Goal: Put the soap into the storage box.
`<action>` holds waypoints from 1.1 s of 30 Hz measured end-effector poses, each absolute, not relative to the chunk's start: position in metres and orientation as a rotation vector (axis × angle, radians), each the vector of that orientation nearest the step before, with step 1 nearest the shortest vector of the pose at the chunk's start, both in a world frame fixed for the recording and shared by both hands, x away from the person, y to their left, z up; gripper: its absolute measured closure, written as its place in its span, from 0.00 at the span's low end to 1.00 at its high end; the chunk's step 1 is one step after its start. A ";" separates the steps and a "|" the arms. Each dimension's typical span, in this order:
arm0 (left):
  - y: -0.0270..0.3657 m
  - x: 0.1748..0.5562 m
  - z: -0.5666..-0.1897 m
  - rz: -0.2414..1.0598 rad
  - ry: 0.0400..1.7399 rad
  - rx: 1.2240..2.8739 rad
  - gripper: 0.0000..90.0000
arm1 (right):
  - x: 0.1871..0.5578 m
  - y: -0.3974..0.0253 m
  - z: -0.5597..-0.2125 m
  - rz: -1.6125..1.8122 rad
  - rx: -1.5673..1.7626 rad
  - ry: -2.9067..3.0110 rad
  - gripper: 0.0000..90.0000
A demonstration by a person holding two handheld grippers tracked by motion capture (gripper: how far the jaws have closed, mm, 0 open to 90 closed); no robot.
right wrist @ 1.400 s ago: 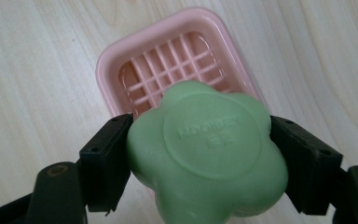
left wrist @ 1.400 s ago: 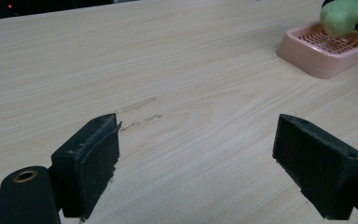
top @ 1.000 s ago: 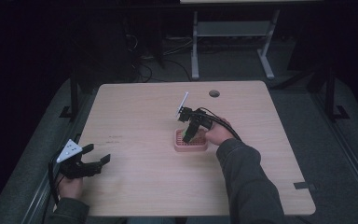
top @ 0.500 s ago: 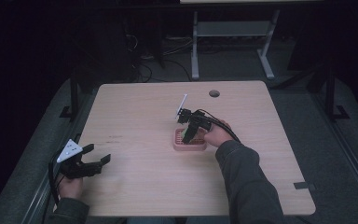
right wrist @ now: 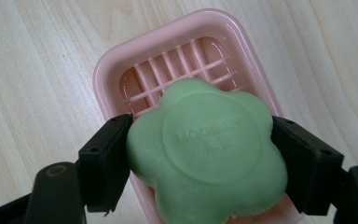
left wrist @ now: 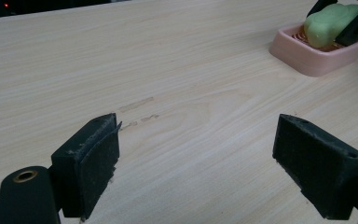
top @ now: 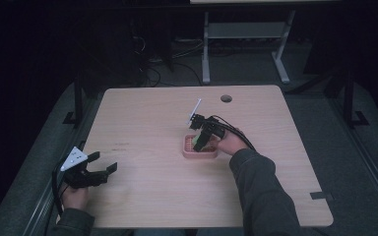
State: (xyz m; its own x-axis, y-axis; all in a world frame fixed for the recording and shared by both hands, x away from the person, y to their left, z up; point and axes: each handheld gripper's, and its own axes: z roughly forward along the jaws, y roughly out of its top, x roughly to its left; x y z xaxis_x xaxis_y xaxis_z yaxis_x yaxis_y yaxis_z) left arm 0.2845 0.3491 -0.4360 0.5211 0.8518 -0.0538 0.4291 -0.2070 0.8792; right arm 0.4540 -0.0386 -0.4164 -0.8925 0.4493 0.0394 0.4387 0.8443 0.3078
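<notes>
Soap: a green, flower-shaped bar (right wrist: 207, 151) with raised lettering on its round top face; it is clamped between the right gripper's two black jaws, one on each side, and sits over the near end of the dish. From the left gripper view the soap (left wrist: 328, 21) lies tilted, one end higher than the other, above the dish rim.
Dish: a pink soap dish (right wrist: 168, 56) with a slatted grid floor, standing on the table; from the high view the dish (top: 199, 152) is near the table's middle, a little toward the right edge.
Right gripper: the right gripper (top: 203, 140) is over the dish, its jaws grasping the soap, with the hand and dark sleeve reaching in from the near edge; a cable trails back from it.
Left gripper: the left gripper (top: 98, 167) is at the near left corner of the table, well apart from the dish; its jaws are spread wide with nothing between them, and bare wood shows in the gap in the left gripper view (left wrist: 200, 154).
Table: a light wood table (top: 142, 118) with a round hole (top: 226, 98) near the far edge.
</notes>
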 end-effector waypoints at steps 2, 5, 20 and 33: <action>0.349 0.285 -0.436 0.566 1.061 1.830 0.15 | 0.454 -0.039 -0.416 0.485 0.726 2.985 0.27; 0.348 0.285 -0.436 0.566 1.058 1.832 0.15 | 0.454 -0.040 -0.416 0.478 0.724 2.984 0.27; 0.348 0.285 -0.436 0.564 1.057 1.834 0.15 | 0.454 -0.047 -0.410 0.518 0.747 2.977 0.28; 0.348 0.285 -0.437 0.563 1.055 1.837 0.15 | 0.452 -0.053 -0.404 0.535 0.776 2.963 0.27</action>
State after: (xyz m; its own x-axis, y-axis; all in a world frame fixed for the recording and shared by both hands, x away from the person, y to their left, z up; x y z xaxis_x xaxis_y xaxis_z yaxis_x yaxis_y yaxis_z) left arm 0.2853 0.3475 -0.4365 0.5288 0.8472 -0.0510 0.4295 -0.2153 0.8770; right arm 0.4523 -0.0530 -0.4038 -0.8750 0.4810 0.0552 0.4699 0.8163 0.3359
